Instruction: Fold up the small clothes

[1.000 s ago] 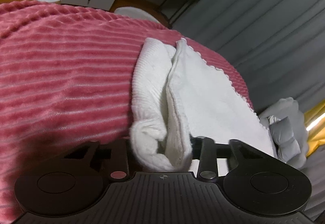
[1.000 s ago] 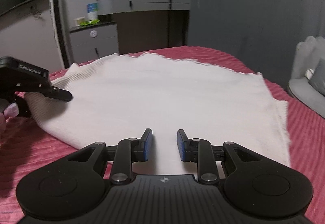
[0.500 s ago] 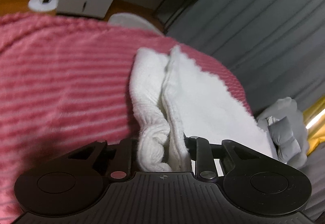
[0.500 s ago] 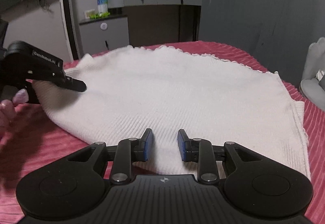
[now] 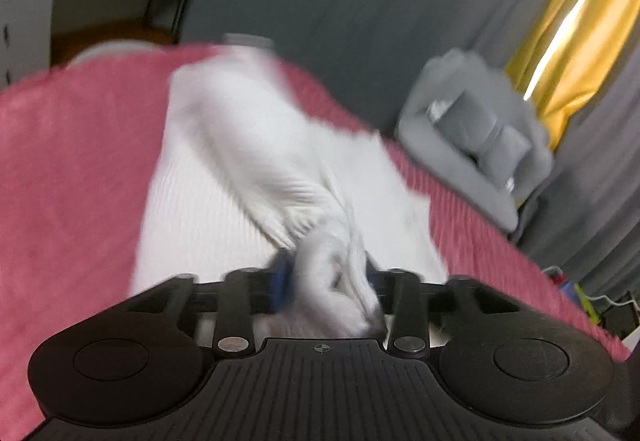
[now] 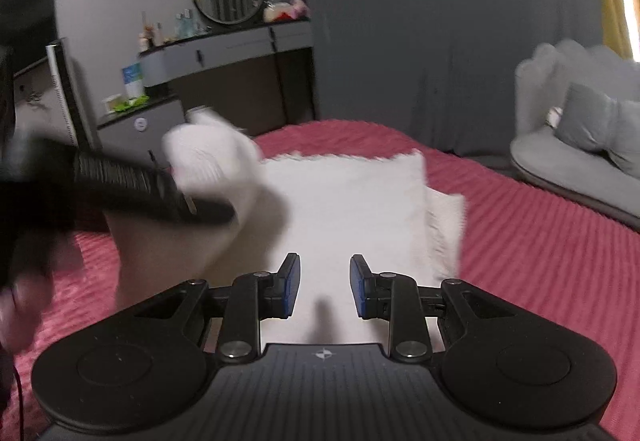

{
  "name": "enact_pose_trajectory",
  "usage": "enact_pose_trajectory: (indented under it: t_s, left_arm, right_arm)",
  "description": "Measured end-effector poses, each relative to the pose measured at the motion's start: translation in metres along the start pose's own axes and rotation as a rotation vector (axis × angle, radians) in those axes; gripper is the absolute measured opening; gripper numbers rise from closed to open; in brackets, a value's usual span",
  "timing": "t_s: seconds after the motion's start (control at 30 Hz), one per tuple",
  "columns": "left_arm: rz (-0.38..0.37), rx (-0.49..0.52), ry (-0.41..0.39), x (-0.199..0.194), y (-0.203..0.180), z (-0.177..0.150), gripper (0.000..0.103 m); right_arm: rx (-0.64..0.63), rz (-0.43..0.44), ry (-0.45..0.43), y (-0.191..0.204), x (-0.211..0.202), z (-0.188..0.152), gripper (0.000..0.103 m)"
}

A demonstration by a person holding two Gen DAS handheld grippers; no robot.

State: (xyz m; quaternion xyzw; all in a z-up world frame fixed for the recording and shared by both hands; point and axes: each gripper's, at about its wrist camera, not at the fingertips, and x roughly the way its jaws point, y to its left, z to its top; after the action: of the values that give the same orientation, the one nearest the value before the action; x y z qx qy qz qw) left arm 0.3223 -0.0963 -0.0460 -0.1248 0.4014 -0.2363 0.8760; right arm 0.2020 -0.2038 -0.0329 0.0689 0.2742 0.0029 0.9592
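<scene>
The left gripper (image 5: 328, 281) is clamped on a bunched fold of the white knit garment (image 5: 224, 201), lifted over the rest lying on the pink ribbed bedspread (image 5: 72, 169). The right gripper (image 6: 325, 285) hovers with jaws apart over the garment's near edge. Beyond stand a grey sofa (image 6: 576, 145) and a dresser (image 6: 236, 49).

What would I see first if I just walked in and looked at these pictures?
First, the white knitted cloth spread on the pink striped bedspread. The left tongs pinch one bunched edge and lift it over the rest, while the right tongs hang open above the near edge. After that, the yellow curtain glowing by the grey chair.
</scene>
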Motion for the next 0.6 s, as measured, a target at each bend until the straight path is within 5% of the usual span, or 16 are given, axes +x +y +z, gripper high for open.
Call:
enact_pose_trajectory:
  t_s: [0.07,0.13,0.23,0.37,0.47,0.6]
  left_arm:
    - [-0.065,-0.062,0.006,-0.01,0.006,-0.007,0.058]
    - [-0.096,-0.073,-0.007,-0.026,0.013,-0.011,0.076]
    - [-0.007,-0.006,-0.049,-0.047,0.024,-0.013,0.078]
    - [0.187,0.032,-0.074,-0.051,0.034,-0.017,0.078]
    - [0.181,-0.002,-0.05,-0.044,0.044,-0.024,0.078]
    - [0.16,0.018,-0.025,-0.037,0.05,-0.037,0.079]
  right_arm:
    - [0.01,0.002,0.02,-0.011,-0.004,0.001,0.026]
    - [0.018,0.023,0.021,-0.02,-0.009,0.002,0.026]
    - [0.075,0.067,0.045,-0.029,-0.003,0.008,0.028]
    - [0.175,0.181,0.109,-0.03,0.021,0.017,0.049]
    - [0.218,0.251,0.152,-0.028,0.046,0.026,0.066]
    - [0.319,0.298,0.246,-0.034,0.086,0.032,0.066]
